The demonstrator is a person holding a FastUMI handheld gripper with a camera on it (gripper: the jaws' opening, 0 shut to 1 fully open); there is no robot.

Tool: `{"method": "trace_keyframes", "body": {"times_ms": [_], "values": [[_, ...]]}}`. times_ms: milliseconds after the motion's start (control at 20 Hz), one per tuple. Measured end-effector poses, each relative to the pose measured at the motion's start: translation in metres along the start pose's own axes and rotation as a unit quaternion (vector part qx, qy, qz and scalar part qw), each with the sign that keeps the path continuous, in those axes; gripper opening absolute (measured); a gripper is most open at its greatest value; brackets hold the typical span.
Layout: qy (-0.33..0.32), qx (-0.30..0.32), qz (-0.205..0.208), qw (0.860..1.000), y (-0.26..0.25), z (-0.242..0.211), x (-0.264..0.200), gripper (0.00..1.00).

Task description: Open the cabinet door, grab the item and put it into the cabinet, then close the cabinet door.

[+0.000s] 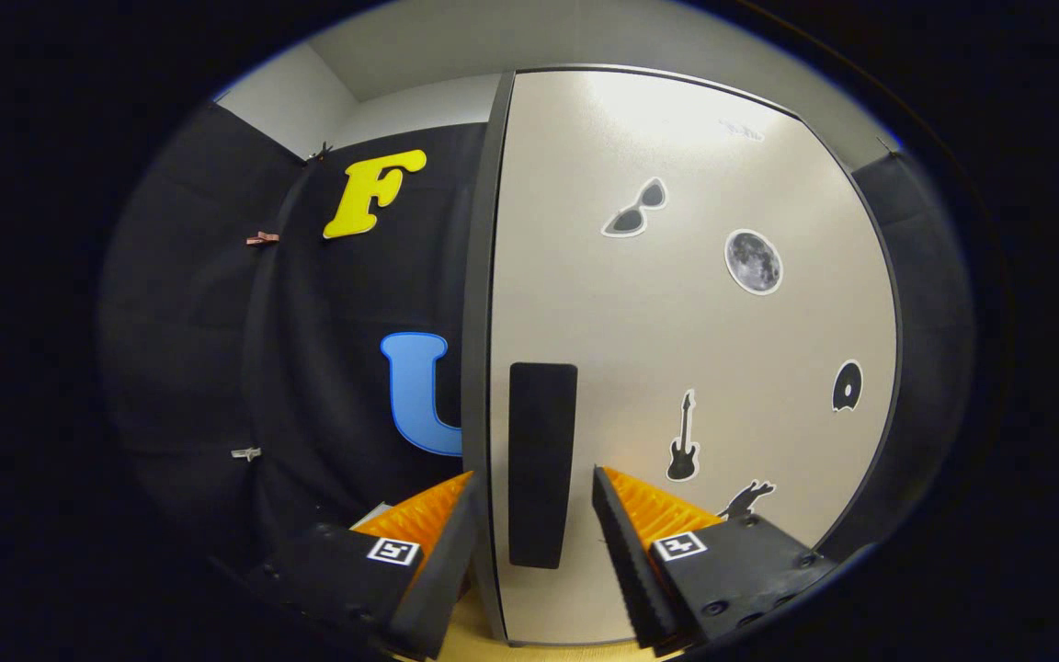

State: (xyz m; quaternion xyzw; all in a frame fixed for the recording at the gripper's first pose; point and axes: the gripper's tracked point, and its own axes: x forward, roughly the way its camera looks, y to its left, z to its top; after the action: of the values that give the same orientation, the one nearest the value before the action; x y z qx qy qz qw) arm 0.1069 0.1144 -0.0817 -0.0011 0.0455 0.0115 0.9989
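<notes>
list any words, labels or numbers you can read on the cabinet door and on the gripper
cabinet door: no words or numbers; its stickers are pictures only: sunglasses, moon, record, guitar.
gripper, open, a finger on either side of the door's black handle: two square coded markers, patterns, no readable text.

Cabinet door (677, 322) closed, hiding the cabinet interior. Hand-held gripper (534, 501) with fingers spread wide, their bases cut off below; fingertips flank the dark handle (541, 460), contact indeterminate. Lowest sticker (747, 498) partly hidden behind one finger. Wall clips (262, 239) too small to identify.
</notes>
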Motion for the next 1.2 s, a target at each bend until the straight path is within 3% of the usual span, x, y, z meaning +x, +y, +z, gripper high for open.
{"method": "trace_keyframes", "body": {"times_ms": [100,150,250,350,400,750,1200], "values": [[0.002,0.002,-0.001,1.000,0.003,-0.003,0.006,0.62],[0.005,0.003,0.001,1.000,0.005,-0.006,0.009,0.62],[0.005,0.000,-0.017,1.000,-0.001,-0.005,0.008,0.43],[0.007,0.004,-0.015,1.000,-0.002,-0.005,0.008,0.39],[0.008,0.006,-0.015,1.000,-0.001,-0.007,0.011,0.29],[0.020,0.006,0.010,1.000,-0.001,-0.007,0.003,0.28],[0.019,0.004,0.030,0.999,-0.004,-0.002,-0.041,0.29]]}}
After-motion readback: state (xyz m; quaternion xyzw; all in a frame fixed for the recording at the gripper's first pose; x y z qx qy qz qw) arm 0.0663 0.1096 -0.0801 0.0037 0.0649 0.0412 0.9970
